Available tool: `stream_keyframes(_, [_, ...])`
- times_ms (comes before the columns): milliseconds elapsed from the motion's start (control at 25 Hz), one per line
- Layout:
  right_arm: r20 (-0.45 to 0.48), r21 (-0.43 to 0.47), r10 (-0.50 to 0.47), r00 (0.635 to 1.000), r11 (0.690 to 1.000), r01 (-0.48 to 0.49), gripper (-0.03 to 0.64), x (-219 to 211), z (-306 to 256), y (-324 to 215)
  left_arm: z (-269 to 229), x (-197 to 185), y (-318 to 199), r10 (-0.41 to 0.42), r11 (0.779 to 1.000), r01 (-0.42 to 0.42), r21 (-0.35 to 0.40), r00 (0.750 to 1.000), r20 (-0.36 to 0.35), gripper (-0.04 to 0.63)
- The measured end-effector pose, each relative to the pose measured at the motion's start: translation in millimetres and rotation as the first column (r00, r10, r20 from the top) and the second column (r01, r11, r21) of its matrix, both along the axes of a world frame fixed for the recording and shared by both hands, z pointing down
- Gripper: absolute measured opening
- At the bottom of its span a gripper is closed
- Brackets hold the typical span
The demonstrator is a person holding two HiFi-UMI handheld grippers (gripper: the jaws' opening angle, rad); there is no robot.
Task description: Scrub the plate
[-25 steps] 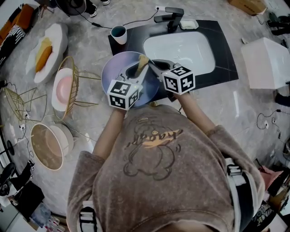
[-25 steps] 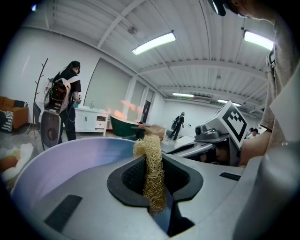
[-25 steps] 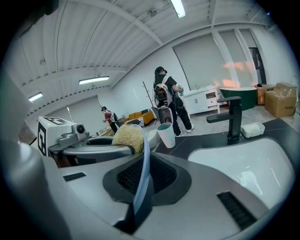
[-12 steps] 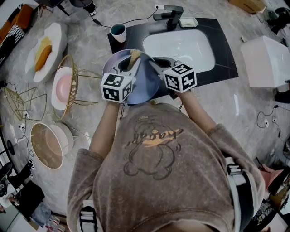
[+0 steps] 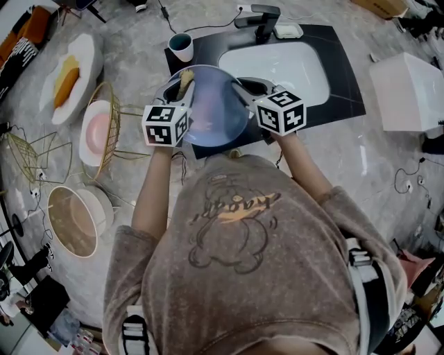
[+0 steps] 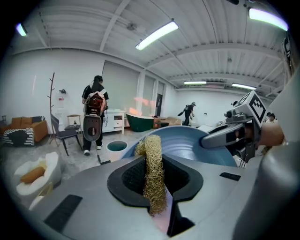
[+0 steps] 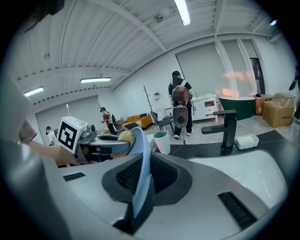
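Observation:
A blue plate (image 5: 220, 105) is held tilted over the counter, just left of the sink. My right gripper (image 5: 244, 89) has the plate's right rim (image 7: 142, 180) between its jaws; the jaws are opening slightly but still press on it. My left gripper (image 5: 182, 84) is shut on a tan mesh scrubber (image 6: 153, 176), which sits against the plate's upper left edge (image 6: 187, 145). In the right gripper view the scrubber (image 7: 123, 137) shows behind the plate's rim, in the left gripper (image 7: 105, 143).
A white sink (image 5: 277, 73) with a black faucet (image 5: 260, 21) lies just beyond the plate. A teal-lined cup (image 5: 182, 47) stands at its left. A wire rack holding a pink plate (image 5: 100, 132), a white dish (image 5: 69, 76) and a bowl (image 5: 73, 222) sit at left.
The plate has moved up and away toward the sink. My left gripper has slid the scrubber left across the plate to its upper left rim. The right gripper followed the plate.

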State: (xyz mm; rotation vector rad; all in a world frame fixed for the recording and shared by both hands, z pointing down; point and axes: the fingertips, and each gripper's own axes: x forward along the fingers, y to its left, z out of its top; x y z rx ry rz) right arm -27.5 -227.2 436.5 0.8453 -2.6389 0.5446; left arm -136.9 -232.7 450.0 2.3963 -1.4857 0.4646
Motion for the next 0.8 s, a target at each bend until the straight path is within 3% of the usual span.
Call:
stream_keyframes(240, [0.066,-0.027,0.083,0.994,0.996,-0.081,0.038,16.3,-6.9,-12.9,31.9,-25.0,11.7,-0.065,0.995,0.067,-0.078,0.997,0.028,0.081])
stream_keyframes(480, [0.103,-0.011,0.176,0.979,0.984,-0.175,0.041,28.8,-14.7,-26.7,56.7,-11.4,29.8,-0.051,0.987,0.055,-0.151,0.998,0.028,0.081])
stream_keyframes(640, [0.117,0.001,0.208,0.971,0.978,-0.210,0.043,33.0,-19.3,-31.8,61.9,8.3,43.3,0.014,0.984,-0.006,-0.178,0.999,0.043,0.081])
stream_keyframes(800, [0.125,-0.016,0.227,0.966,0.974,-0.227,0.044,34.5,-16.7,-34.2,71.6,38.9,61.1,0.160,0.963,-0.142,-0.229,0.985,0.060,0.081])
